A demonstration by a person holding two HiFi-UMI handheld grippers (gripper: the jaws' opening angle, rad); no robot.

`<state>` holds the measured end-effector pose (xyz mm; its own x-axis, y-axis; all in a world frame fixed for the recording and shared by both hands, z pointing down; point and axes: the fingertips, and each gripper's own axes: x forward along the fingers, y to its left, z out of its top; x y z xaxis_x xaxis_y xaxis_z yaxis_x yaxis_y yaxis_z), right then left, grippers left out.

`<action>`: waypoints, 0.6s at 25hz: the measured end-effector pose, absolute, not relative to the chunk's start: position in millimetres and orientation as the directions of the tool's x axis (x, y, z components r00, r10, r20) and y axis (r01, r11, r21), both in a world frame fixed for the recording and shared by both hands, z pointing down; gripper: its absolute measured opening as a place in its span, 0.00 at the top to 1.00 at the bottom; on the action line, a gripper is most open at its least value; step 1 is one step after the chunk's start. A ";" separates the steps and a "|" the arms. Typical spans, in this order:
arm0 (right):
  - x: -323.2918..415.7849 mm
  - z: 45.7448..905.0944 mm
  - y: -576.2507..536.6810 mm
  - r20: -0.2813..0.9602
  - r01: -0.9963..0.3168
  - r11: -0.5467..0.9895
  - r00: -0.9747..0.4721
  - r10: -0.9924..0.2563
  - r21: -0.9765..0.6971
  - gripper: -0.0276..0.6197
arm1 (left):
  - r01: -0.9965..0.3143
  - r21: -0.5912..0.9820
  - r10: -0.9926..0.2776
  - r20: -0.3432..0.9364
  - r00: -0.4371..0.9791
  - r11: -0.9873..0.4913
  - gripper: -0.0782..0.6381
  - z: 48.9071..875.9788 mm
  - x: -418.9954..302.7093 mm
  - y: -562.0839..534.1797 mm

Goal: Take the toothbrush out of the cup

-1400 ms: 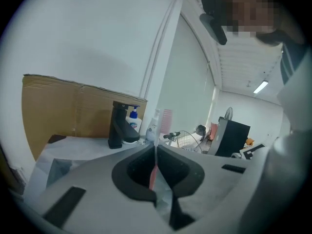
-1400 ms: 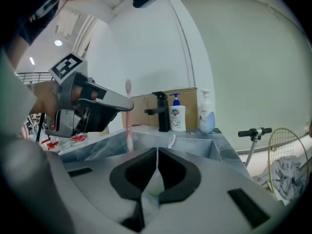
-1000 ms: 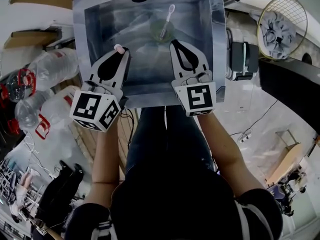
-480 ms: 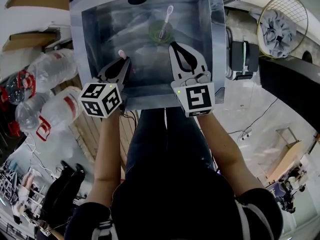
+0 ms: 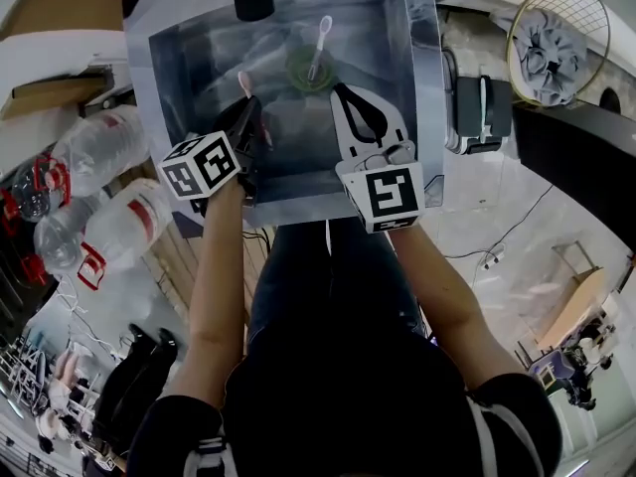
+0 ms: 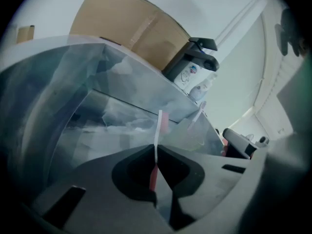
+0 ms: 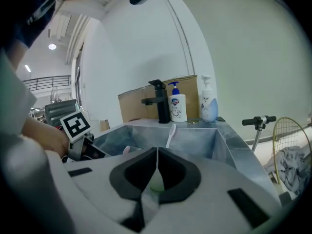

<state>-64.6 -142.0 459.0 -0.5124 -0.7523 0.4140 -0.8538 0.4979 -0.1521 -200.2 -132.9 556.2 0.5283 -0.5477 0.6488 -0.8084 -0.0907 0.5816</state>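
Note:
A green cup (image 5: 302, 66) stands in the steel sink (image 5: 397, 97) with a white toothbrush (image 5: 320, 40) leaning out of it. My left gripper (image 5: 247, 107) is low over the basin, left of the cup, shut on a pink-and-white toothbrush (image 5: 244, 83). In the left gripper view that pink-and-white toothbrush (image 6: 157, 135) rises from between the closed jaws of the left gripper (image 6: 156, 152). My right gripper (image 5: 342, 91) hovers just right of the cup, shut and holding nothing. In the right gripper view the green cup (image 7: 156, 183) shows behind the right gripper (image 7: 157, 151), with the white toothbrush (image 7: 170, 133) above.
A black faucet (image 7: 157, 100) and two soap bottles (image 7: 176, 106) (image 7: 208, 101) stand on the sink's far rim before a cardboard box (image 7: 134, 106). Large plastic bottles (image 5: 99, 147) lie left of the sink; a black device (image 5: 482, 102) and a racket (image 5: 556, 43) sit to its right.
My left gripper has sunk from the sink's near rim down into the basin with the pink-and-white toothbrush, rolling as it went. The right gripper and the cup have stayed put.

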 end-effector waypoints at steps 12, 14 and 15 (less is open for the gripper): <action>-63.7 469.9 -154.7 0.430 -0.856 0.488 -0.510 -0.745 -0.169 0.91 | -0.786 0.602 -0.601 0.683 0.416 0.140 0.84 593.7 -221.1 -154.7; -64.3 472.0 -154.9 0.434 -0.855 0.490 -0.510 -0.742 -0.167 0.91 | -0.803 0.576 -0.602 0.698 0.387 0.151 0.84 597.3 -224.8 -157.7; -64.6 472.8 -154.9 0.435 -0.855 0.492 -0.511 -0.741 -0.166 0.91 | -0.817 0.558 -0.601 0.707 0.373 0.150 0.84 598.7 -226.4 -159.2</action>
